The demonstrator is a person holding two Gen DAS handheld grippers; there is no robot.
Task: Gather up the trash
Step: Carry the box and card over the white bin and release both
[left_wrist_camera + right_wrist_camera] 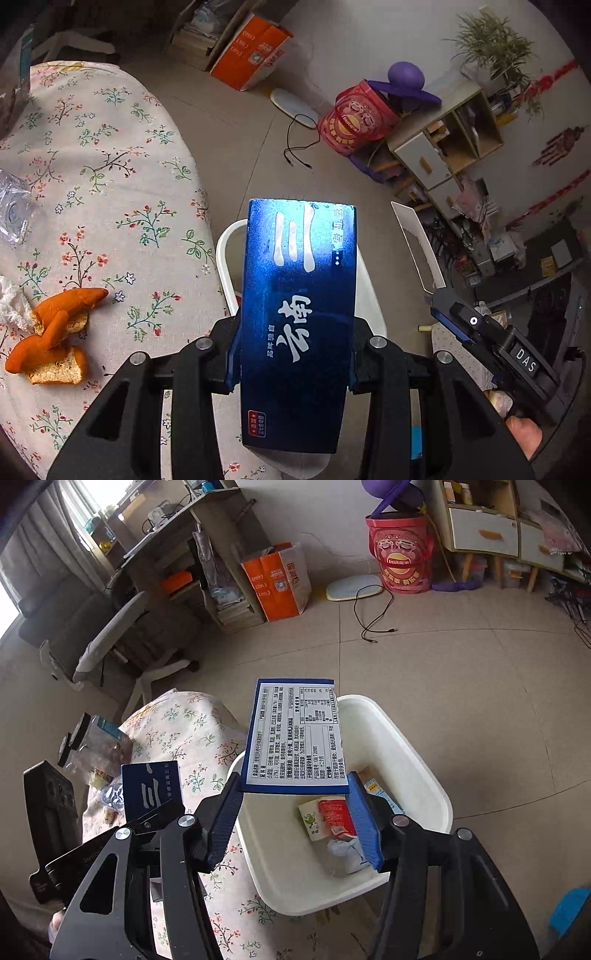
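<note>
Left gripper [291,354] clamped on blue box [299,314] | right gripper [295,823] clamped on card [295,734], seemingly | both over bin [406,738]

Your left claw [291,373] has black slotted linkage arms with silver screws; your right claw [295,823] adds ribbed blue pads [364,821], "DAS" marking, bare fingers behind.

Both wrist views look down, close — share white bin [226,254] [417,738], floral tablecloth [110,177] [192,720].
</note>
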